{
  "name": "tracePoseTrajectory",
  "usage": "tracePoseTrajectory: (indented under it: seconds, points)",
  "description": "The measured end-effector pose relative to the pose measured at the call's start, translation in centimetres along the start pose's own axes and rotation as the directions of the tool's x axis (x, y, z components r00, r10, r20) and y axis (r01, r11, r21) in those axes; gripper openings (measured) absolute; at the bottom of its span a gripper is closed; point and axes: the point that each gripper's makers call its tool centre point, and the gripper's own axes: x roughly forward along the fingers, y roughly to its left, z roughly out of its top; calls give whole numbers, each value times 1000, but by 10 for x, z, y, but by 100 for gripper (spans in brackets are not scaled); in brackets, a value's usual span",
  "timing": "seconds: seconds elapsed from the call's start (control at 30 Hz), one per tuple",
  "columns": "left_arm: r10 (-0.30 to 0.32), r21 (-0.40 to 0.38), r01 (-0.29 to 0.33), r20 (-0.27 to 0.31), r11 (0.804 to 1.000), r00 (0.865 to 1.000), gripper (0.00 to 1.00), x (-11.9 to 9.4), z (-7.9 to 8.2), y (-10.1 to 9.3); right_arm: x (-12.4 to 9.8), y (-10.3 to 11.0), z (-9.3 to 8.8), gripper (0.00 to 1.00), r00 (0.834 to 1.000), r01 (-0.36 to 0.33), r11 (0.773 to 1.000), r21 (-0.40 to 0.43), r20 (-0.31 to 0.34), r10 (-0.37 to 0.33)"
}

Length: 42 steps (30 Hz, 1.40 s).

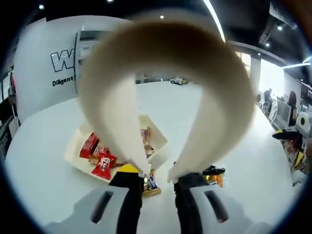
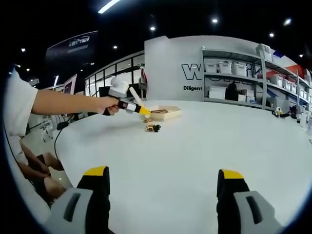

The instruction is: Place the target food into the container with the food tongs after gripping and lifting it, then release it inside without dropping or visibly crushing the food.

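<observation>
Cream-coloured food tongs [image 1: 165,83] loop up large in the left gripper view, their two arms clamped between the narrowed jaws of the left gripper [image 1: 158,183]. Beyond the tong tips, on the white table [image 1: 44,161], sits a shallow cream container [image 1: 73,153] holding wrapped candies [image 1: 100,156], red ones at its left. More wrapped candies [image 1: 151,185] lie loose on the table just near of the container, and one dark-and-gold candy [image 1: 214,174] lies to the right.

In the right gripper view, the right gripper [image 2: 163,187] hovers over bare table with jaws wide apart, gripping nothing. Far across the table, a hand [image 2: 108,105] points the left gripper [image 2: 129,106] and tongs [image 2: 135,96] toward the container [image 2: 163,113], with loose candies [image 2: 152,127] in front of it.
</observation>
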Motion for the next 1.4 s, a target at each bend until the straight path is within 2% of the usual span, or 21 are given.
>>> tracePoseTrajectory:
  seconds: [0.3, 0.37, 0.73, 1.4]
  points:
    - [27, -30, -26, 18, 999, 999, 25, 0, 2, -1, -1, 0, -2, 90, 1000, -1, 1000, 7, 0, 1]
    - [78, -39, -77, 33, 996, 996, 26, -3, 2, 4, -1, 1, -1, 89, 1000, -3, 1000, 4, 0, 3]
    - [140, -67, -138, 25, 988, 990, 27, -4, -8, 8, 0, 5, -2, 89, 1000, -12, 1000, 0, -1, 12]
    - [163, -140, -160, 8, 977, 987, 27, 4, -19, 17, -4, -1, -3, 89, 1000, 3, 1000, 4, -5, -3]
